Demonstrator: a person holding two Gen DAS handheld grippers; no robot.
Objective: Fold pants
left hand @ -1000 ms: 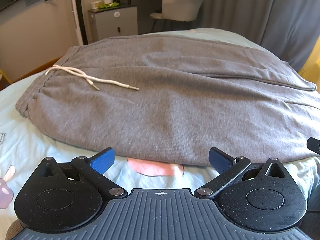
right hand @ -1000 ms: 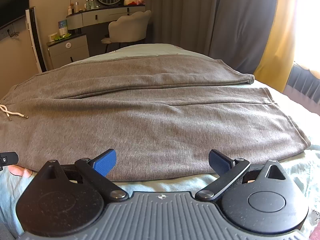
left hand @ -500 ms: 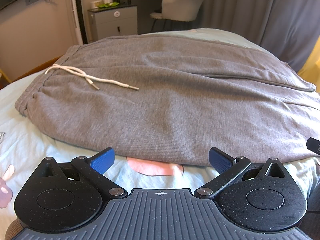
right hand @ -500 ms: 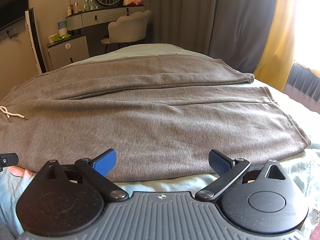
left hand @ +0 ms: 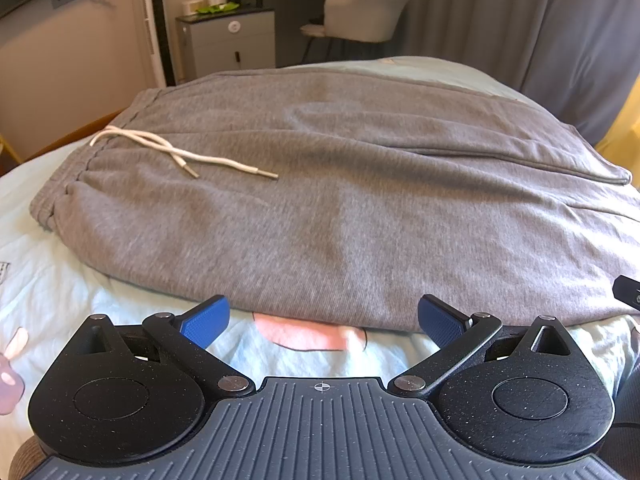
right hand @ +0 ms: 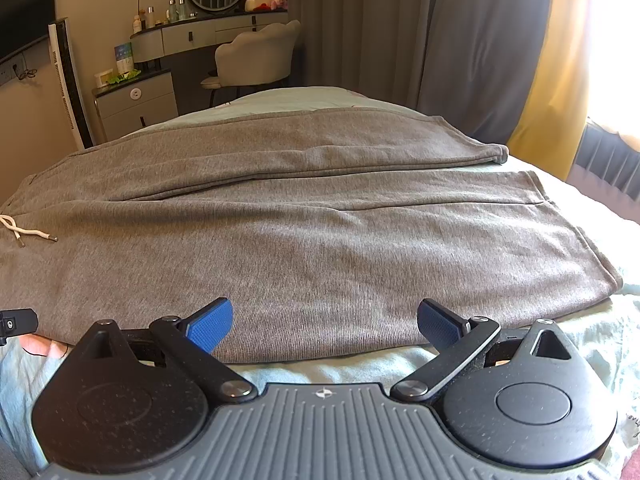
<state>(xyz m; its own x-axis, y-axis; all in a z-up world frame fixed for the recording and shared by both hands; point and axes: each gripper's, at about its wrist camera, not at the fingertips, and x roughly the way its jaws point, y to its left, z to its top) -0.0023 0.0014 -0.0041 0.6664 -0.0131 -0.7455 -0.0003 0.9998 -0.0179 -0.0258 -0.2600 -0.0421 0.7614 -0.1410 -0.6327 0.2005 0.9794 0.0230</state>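
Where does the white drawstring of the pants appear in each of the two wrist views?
Left wrist view: the white drawstring lies upper left, on the waistband.
Right wrist view: the same drawstring sits at the far left edge.
Shared landmark: the pale chair behind the bed.

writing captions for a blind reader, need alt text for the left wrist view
Grey sweatpants lie spread flat on a pale printed bedsheet, white drawstring loose near the waistband at left. The open left gripper sits at their near edge, holding nothing; a dresser and chair stand behind.
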